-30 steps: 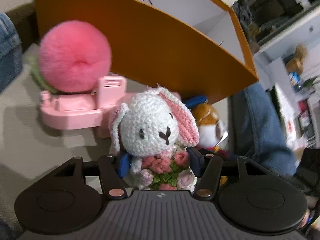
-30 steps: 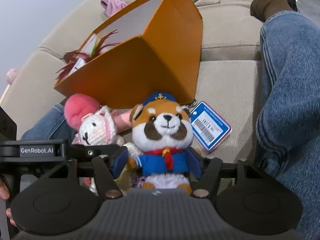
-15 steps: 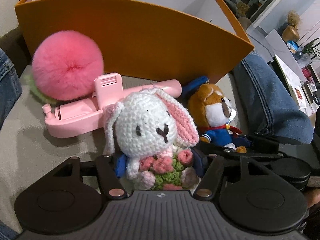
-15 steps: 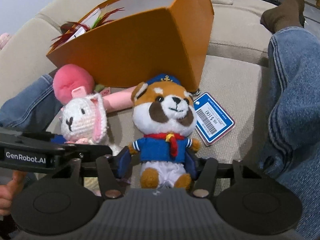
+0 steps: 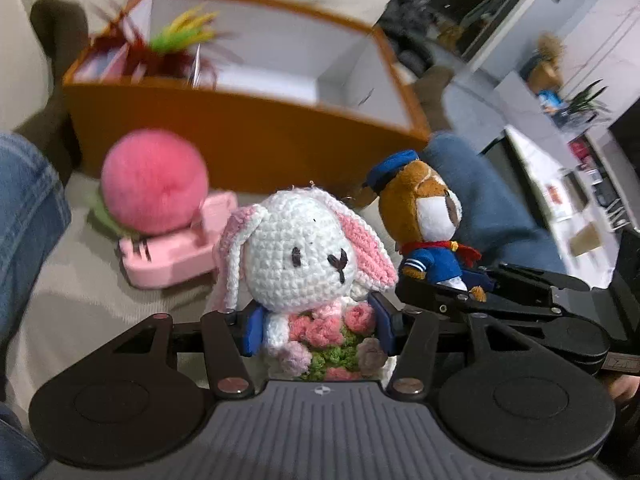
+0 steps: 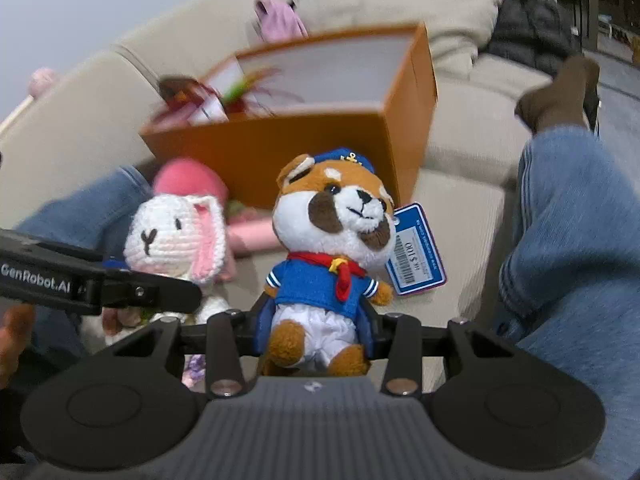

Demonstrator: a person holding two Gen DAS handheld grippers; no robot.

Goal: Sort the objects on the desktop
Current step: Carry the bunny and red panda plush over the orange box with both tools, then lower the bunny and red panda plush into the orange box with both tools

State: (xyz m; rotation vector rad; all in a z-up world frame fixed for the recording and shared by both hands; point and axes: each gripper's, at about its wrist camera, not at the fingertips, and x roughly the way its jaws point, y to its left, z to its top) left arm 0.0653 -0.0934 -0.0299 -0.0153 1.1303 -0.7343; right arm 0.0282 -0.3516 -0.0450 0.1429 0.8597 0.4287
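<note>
Left tool (image 5: 318,330), white crocheted bunny (image 5: 302,256)

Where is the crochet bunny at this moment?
The crochet bunny sits between the left gripper pads, centre of the left wrist view, in front of the orange box, with the sailor plush to its right.
</note>
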